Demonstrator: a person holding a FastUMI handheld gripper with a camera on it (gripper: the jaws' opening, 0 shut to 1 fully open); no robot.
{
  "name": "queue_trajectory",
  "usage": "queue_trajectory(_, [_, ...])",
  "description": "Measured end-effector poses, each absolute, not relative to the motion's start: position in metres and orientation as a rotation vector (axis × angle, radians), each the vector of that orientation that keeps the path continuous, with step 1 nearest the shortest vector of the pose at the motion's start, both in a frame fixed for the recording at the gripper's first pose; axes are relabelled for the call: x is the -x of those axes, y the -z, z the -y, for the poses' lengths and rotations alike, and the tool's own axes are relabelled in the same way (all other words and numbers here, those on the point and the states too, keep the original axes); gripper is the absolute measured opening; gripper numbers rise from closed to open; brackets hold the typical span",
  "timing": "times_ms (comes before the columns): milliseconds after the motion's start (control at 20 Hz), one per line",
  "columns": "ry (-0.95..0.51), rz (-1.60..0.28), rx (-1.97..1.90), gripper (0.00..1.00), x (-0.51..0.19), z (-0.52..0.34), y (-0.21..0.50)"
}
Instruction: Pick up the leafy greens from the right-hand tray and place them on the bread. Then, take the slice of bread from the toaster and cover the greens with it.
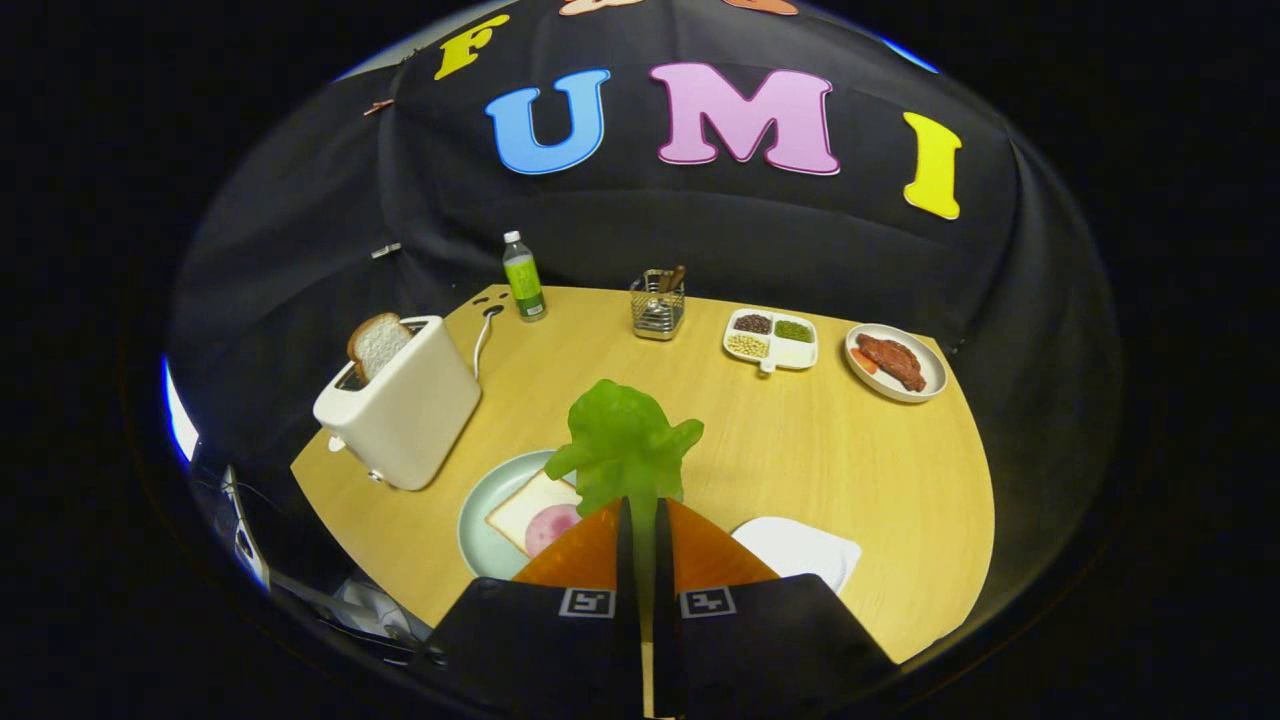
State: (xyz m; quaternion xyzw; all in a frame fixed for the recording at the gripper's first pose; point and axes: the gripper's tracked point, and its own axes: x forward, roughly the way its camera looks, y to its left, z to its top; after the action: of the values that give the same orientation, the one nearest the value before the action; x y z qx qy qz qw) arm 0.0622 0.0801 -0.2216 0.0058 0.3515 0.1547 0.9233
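At the bottom centre of the frame, the gripper (640, 520) is clamped on the leafy greens (622, 445), held up over the bread (530, 508) on the plate (480, 535); the toaster (405, 415) holds another slice (378, 345) at left.

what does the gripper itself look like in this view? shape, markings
The gripper has two broad wedge-shaped fingers tapering forward, mounted on a wide black body. Each side of that body carries a small square black-and-white fiducial tag. No cables or sleeves visible.
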Motion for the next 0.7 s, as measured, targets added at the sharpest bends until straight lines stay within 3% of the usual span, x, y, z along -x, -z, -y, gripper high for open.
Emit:
queue_trajectory(450, [-0.41,-0.808,0.0,0.09,-0.06,-0.155,0.269])
queue_trajectory(700, [-0.381,-0.883,0.025,0.16,-0.059,-0.163,0.303])
